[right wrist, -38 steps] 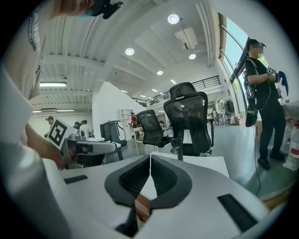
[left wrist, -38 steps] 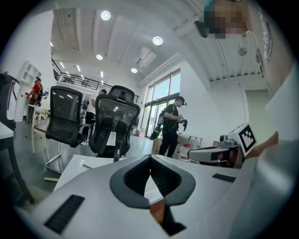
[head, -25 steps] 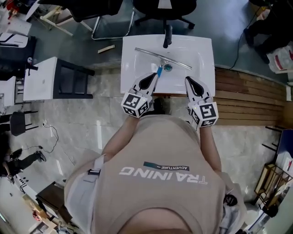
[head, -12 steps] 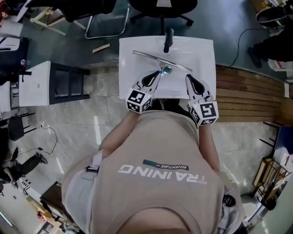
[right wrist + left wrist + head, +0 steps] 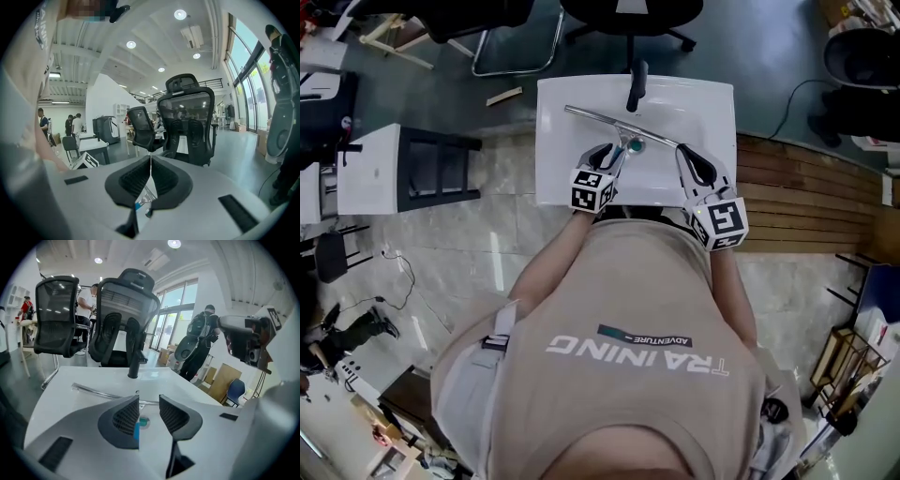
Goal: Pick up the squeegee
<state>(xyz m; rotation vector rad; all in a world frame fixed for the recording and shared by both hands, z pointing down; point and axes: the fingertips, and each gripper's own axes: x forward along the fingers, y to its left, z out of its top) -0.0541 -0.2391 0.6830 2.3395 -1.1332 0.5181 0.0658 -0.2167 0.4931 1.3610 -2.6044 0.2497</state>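
The squeegee [image 5: 623,127] lies across the white sink [image 5: 712,103], its long metal blade slanting in front of the black faucet [image 5: 636,86]. Its blue handle [image 5: 626,150] points back toward me. My left gripper [image 5: 612,150] is low in the basin with its jaws opening. In the left gripper view the blue handle [image 5: 137,431] sits in the gap beside the left pad, unpressed, with the blade [image 5: 101,393] beyond. My right gripper [image 5: 684,153] hovers over the sink's right side, shut with nothing held. Part of the squeegee [image 5: 143,199] shows below its closed jaws [image 5: 151,158].
The drain [image 5: 144,422] lies under the left jaws. Black office chairs [image 5: 633,19] stand behind the sink. A white table [image 5: 380,164] is to the left and wooden planks [image 5: 806,197] to the right. A person with a backpack [image 5: 201,343] stands beyond the sink.
My left gripper has moved forward and down into the basin, up to the blue handle. The right gripper has shifted a little forward over the sink.
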